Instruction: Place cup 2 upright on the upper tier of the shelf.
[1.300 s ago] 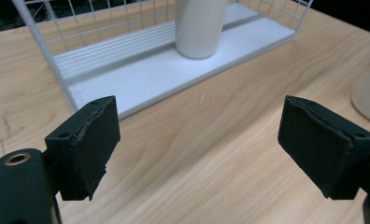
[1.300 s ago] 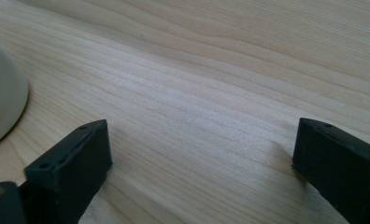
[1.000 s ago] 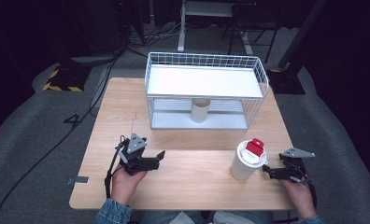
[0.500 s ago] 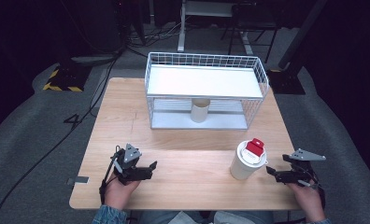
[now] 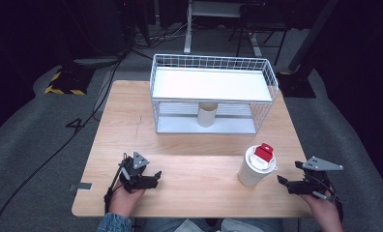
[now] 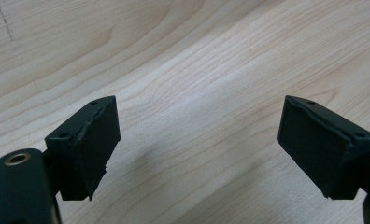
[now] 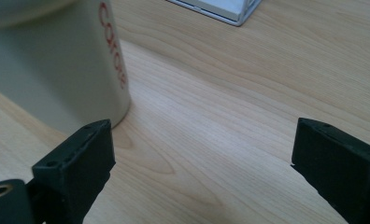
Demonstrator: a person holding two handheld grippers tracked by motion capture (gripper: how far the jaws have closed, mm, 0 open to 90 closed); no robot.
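Wooden table (image 5: 131, 121) with a white wire basket shelf (image 5: 211, 84) set toward the far edge, a small beige cup (image 5: 207, 114) standing in its lower level. White lidded cup (image 5: 255, 166) with a red tab on the lid, upright on the near right of the table, well apart from the shelf and close to the right edge.

Right gripper (image 5: 282, 181) held at the near right corner, just beside the white cup, jaws spread wide with nothing between them; not touching the cup. Left gripper (image 5: 154, 177) low over the near left of the table, jaws likewise parted and empty.

Broad bare wood between the two grippers and between the shelf and the near edge; open strips along both sides of the shelf. Little margin between the white cup and the right table edge.

Right gripper view: white cup (image 7: 57, 60) close at left, red lettering down its side, base resting flat on the wood, left jaw just short of the wall; corner of the shelf base (image 7: 220, 9) at top. Left gripper view: bare wood grain (image 6: 197, 70) under the parted pads (image 6: 96, 140). High view alone gives the lid, the beige cup and the table edges
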